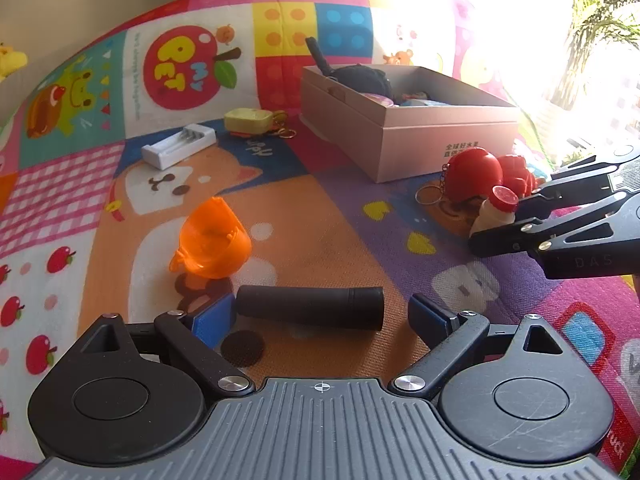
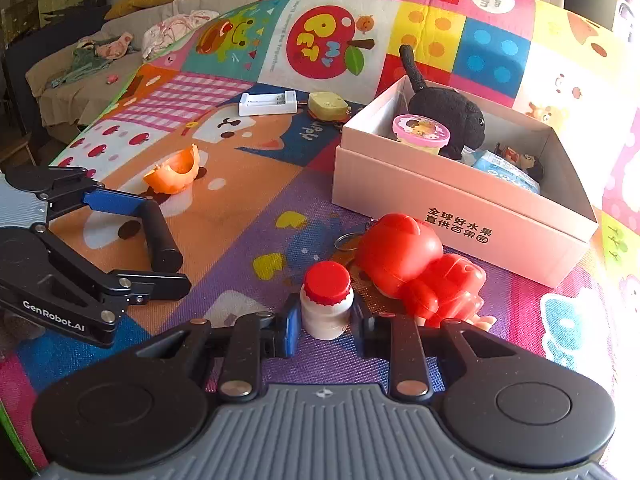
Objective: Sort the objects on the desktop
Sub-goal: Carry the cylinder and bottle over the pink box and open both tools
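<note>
Nearest us, our right gripper [image 2: 326, 330] clamps the small red-capped bottle [image 2: 327, 300] standing near the red toy [image 2: 416, 264] and pink box [image 2: 460, 216], while our left gripper [image 1: 320, 316] gapes around the black cylinder [image 1: 310, 306].

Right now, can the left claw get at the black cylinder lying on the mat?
Probably yes. The left claw stands open with the black cylinder lying crosswise between its blue pads, and nothing blocks it. The orange cup sits clear beyond.
</note>
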The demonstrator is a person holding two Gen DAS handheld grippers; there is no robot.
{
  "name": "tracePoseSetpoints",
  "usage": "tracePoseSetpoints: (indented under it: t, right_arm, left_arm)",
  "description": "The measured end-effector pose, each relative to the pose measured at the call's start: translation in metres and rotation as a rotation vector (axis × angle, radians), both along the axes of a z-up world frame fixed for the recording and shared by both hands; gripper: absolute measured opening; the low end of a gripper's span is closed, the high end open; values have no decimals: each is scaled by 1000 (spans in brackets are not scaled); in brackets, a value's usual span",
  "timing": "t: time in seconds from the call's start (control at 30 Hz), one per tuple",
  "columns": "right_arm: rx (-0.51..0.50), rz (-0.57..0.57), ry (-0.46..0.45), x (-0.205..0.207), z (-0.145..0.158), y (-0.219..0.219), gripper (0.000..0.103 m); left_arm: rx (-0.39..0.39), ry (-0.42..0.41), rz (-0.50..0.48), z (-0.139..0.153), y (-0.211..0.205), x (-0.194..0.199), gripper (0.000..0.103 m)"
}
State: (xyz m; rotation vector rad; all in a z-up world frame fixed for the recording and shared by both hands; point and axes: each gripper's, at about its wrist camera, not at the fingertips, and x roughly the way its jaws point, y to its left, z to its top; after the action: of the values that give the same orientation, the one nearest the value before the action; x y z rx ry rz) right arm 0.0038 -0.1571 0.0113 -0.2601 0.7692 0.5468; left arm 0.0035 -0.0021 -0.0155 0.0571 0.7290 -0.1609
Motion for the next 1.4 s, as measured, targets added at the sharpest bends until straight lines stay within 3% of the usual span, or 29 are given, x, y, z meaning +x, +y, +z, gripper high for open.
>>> tracePoseSetpoints:
  t: [0.07,0.2,0.33,0.47,0.7,0.83,0.9,1.23,1.4]
  right_arm:
    - [4,7,-11,-4,3,-2,25]
    - [9,18,-16,-13,10,-9,25]
    - [45,25,12,-20,21,-22,25]
    - [111,18,-22,-27,49,-39,25]
    - [214,-51,-195,-34,105,-72,25]
    - [217,-116,-259,-28,117,-88,25]
    - [212,-147,-262,-22,116,-95,25]
    - [172,-231,-178,6,83,-109,25]
    - [162,-254,-162,16,75,-109,25]
  left_arm:
    - [4,-1,2,0,0,2,95]
    - [14,1,1,4,-2,1,81]
    - [21,23,-28,7,-7,-6,81]
    - [-1,20,-80,21,-17,-15,81]
    - [-30,-114,-159,76,-42,-16,81]
    - [-10,-229,-172,105,-59,2,81]
    - [-18,-247,-165,109,-65,17,81]
    - [-114,-146,-60,67,-85,124,81]
    - [-120,-145,-59,56,-75,109,95]
